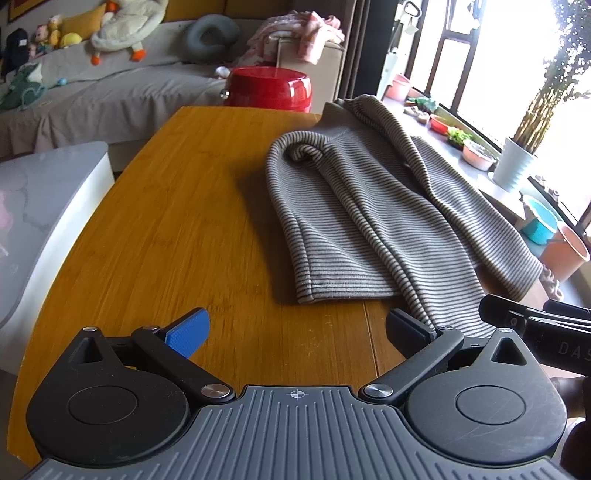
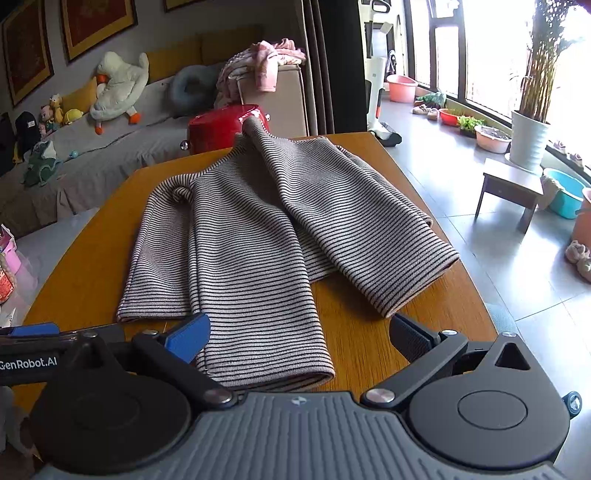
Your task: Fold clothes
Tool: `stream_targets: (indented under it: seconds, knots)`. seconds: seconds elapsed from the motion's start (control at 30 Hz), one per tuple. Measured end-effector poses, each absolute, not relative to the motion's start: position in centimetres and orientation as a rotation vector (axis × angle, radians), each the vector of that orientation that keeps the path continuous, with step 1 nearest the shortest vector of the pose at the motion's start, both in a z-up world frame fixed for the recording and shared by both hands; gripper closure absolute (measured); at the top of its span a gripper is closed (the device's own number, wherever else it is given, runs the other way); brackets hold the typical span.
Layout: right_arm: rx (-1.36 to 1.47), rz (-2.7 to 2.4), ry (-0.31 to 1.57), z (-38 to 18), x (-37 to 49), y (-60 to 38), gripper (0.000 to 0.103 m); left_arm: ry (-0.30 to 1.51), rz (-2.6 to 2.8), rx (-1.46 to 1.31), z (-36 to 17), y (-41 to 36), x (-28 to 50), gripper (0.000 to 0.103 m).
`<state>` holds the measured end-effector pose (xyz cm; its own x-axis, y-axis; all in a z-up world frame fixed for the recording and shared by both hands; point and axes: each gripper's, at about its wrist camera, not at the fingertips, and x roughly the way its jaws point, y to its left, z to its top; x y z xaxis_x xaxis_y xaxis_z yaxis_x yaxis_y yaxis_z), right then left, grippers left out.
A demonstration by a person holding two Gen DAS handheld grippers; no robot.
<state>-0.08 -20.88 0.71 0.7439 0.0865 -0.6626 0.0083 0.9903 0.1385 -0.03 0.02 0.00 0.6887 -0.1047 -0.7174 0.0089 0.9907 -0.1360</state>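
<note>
Striped garment (image 2: 258, 229) lies on the wooden surface (image 2: 369, 332), filling the centre of the right wrist view; grey with thin dark stripes, partly folded; one sleeve runs down to the lower centre of the frame, its cuff just ahead of the right tool (image 2: 299, 336); second sleeve angles to the right of centre, cuff resting on the wood near the surface edge; collar end raised at upper centre, in front of a red tub (image 2: 218, 127).

Right tool: jaws spread wide, nothing between them; blue pad at lower left overlapping the sleeve cuff, though contact cannot be told; dark pad at lower right over bare wood.

Left wrist view: same garment (image 1: 369, 206) sits right of centre; bare wood to its left; left tool (image 1: 295, 332) spread wide, empty, blue pad over wood, dark pad beside the striped sleeve; part of the other tool shows at the right edge.

Background: grey sofa (image 1: 110, 85) at upper left with a white plush goose (image 1: 125, 26); potted bamboo (image 2: 532, 110) at upper right by the window; blue basin (image 2: 565, 195) at the right edge on the floor.
</note>
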Motion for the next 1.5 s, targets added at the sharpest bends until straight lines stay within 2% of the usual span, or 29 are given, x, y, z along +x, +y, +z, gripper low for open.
stream_targets:
  seconds: [0.43,1.5]
  knots:
    - [0.125,0.044,0.743,-0.9,-0.3,-20.9,0.000,0.798,-0.065,-0.114,-0.8,0.8,-1.2,0.000]
    - [0.123,0.046,0.778,-0.3,-0.2,-21.2,0.000,0.824,-0.048,-0.077,0.2,-0.1,0.1,0.000]
